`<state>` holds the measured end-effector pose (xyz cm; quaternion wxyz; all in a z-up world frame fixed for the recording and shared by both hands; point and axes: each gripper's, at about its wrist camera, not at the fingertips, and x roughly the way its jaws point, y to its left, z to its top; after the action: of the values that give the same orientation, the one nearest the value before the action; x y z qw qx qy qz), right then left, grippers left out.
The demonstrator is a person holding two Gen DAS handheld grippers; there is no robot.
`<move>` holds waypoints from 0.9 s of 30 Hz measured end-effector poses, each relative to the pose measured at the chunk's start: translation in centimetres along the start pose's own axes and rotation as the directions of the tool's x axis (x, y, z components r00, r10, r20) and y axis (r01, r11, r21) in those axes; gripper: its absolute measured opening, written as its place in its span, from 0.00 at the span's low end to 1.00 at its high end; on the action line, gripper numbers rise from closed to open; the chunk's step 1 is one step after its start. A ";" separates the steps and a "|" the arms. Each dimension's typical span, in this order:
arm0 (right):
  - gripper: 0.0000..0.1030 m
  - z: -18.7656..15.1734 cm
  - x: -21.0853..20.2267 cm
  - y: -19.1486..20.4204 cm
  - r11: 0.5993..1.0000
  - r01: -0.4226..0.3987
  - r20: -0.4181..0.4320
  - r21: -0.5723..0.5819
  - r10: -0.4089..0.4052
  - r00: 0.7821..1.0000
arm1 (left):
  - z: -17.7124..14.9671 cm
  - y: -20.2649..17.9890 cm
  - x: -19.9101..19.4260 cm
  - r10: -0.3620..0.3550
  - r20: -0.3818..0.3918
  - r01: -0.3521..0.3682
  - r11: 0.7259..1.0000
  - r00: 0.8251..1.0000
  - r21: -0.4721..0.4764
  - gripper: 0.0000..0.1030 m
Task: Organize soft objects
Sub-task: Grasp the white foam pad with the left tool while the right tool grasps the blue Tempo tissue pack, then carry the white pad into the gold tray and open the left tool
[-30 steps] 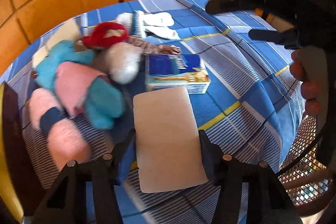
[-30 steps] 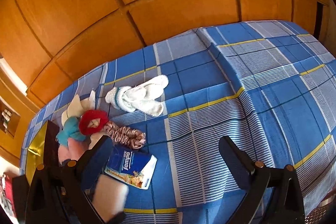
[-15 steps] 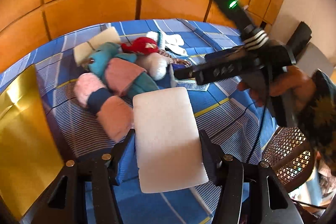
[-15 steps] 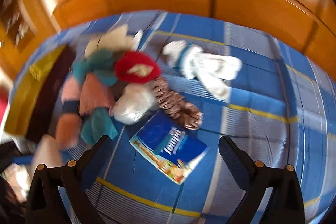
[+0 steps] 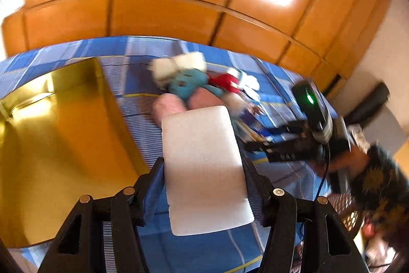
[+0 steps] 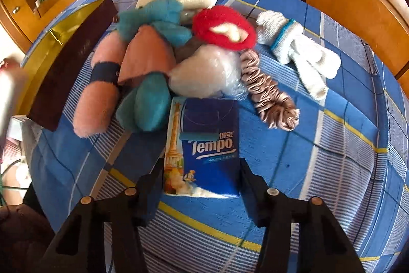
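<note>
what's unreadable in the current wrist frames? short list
- Left wrist view: soft toy pile smeared by motion blur; single items don't separate.
- Left wrist view: near part of the pile hidden behind the white sponge held in the left gripper.
- Right wrist view: gold box interior hidden by its dark wall.
- Right wrist view: whether the right gripper touches the Tempo tissue pack; contact isn't visible.
- Right wrist view: pale blurred shape at the left edge, cut off.

On the bed, the tissue pack lies nearest; just beyond it sits the plastic bag; the plush toy sprawls to its left, the scrunchie to its right; the socks lie farther right; the box stands far left.
</note>
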<state>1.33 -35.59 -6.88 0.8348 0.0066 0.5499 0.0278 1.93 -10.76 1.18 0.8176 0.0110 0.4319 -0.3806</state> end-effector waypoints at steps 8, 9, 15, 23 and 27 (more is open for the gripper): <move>0.56 1.3 0.2 -2.0 0.997 -0.026 0.056 0.074 0.022 0.998 | 2.6 7.9 -1.7 0.157 0.002 -0.153 0.964 0.988 -0.216 0.58; 0.58 1.3 0.0 -2.4 0.997 -0.026 0.060 0.079 0.021 0.998 | 3.2 9.2 -1.4 0.173 -0.010 -0.171 0.954 0.985 -0.245 0.58; 0.65 1.6 -0.3 -2.9 0.997 -0.013 0.078 0.082 0.007 0.997 | 5.6 15.0 1.9 0.235 -0.088 -0.251 0.892 0.968 -0.376 0.58; 0.70 1.9 -0.2 -2.7 0.996 -0.018 0.082 0.090 0.010 0.997 | 8.6 17.5 6.5 0.299 -0.164 -0.340 0.854 0.940 -0.393 0.58; 0.70 2.0 0.0 -2.5 0.997 -0.014 0.083 0.082 0.007 0.997 | 9.6 18.0 8.2 0.332 -0.181 -0.378 0.844 0.926 -0.382 0.60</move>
<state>3.22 -38.06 -6.16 0.8557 0.0451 0.5155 0.0092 22.78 -6.31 -4.24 0.8331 -0.0602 0.5361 -0.1224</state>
